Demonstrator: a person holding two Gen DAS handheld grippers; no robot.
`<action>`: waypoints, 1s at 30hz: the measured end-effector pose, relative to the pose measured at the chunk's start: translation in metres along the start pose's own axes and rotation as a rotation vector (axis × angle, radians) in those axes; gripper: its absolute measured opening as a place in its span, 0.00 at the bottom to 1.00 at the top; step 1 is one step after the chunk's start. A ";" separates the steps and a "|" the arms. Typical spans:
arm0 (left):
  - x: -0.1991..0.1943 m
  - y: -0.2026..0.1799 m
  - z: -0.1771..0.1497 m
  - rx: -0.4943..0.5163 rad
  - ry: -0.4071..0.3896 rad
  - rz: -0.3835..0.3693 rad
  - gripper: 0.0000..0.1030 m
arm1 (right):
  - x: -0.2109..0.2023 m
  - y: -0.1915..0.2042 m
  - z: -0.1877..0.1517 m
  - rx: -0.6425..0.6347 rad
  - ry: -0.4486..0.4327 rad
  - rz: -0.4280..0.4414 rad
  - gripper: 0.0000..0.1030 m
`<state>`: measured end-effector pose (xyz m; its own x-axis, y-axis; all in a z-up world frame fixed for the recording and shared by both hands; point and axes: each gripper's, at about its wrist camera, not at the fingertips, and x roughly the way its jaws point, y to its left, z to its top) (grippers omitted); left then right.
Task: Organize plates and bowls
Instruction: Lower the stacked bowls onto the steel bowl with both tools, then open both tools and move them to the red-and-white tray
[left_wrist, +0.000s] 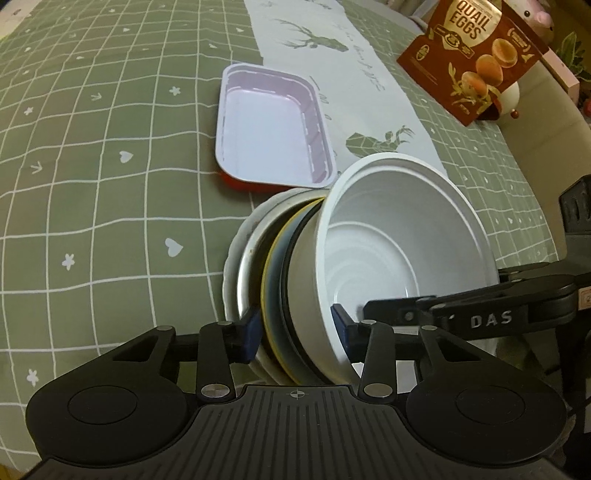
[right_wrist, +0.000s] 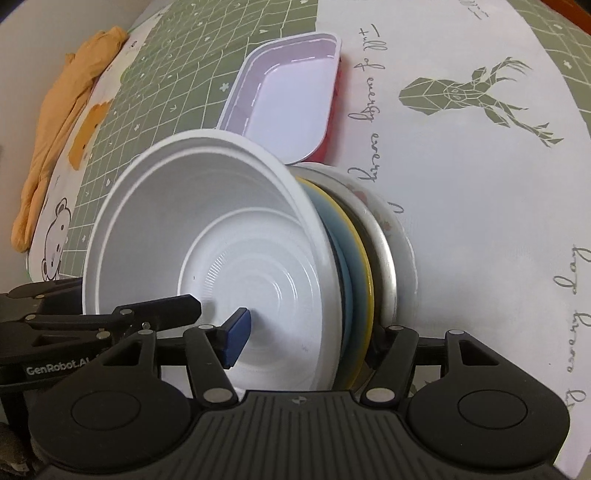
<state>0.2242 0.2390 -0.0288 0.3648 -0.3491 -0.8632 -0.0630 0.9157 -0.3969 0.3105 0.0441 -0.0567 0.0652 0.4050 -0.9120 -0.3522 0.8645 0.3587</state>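
Observation:
A stack of dishes stands on edge between both grippers: a white plastic bowl (left_wrist: 399, 236), a blue plate with a yellow rim (left_wrist: 271, 291), a metal plate (left_wrist: 243, 280) and a white floral plate (left_wrist: 231, 266). My left gripper (left_wrist: 295, 328) is shut on the stack, one blue pad inside the bowl, the other behind the metal plate. My right gripper (right_wrist: 306, 338) clamps the same stack from the opposite side: bowl (right_wrist: 236, 240), blue plate (right_wrist: 354, 258), metal plate (right_wrist: 388, 266), floral plate (right_wrist: 402, 236).
A pale lilac rectangular tray (left_wrist: 269, 125) on something red lies just beyond the stack, also in the right wrist view (right_wrist: 291, 96). A quail eggs box (left_wrist: 476, 59) stands far right. An orange cloth (right_wrist: 62, 122) lies at the table's left edge.

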 end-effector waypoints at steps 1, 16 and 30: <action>0.000 0.000 0.000 -0.001 -0.001 0.000 0.41 | -0.004 0.000 0.000 -0.003 -0.008 -0.005 0.60; -0.037 -0.015 0.009 -0.009 -0.142 0.003 0.34 | -0.065 0.005 -0.006 -0.079 -0.248 -0.107 0.61; -0.033 0.054 0.058 -0.190 -0.435 -0.056 0.33 | -0.075 0.046 0.011 -0.237 -0.372 -0.337 0.66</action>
<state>0.2632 0.3114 -0.0038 0.7246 -0.2440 -0.6446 -0.1861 0.8312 -0.5239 0.2999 0.0575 0.0303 0.5212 0.2324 -0.8212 -0.4522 0.8912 -0.0348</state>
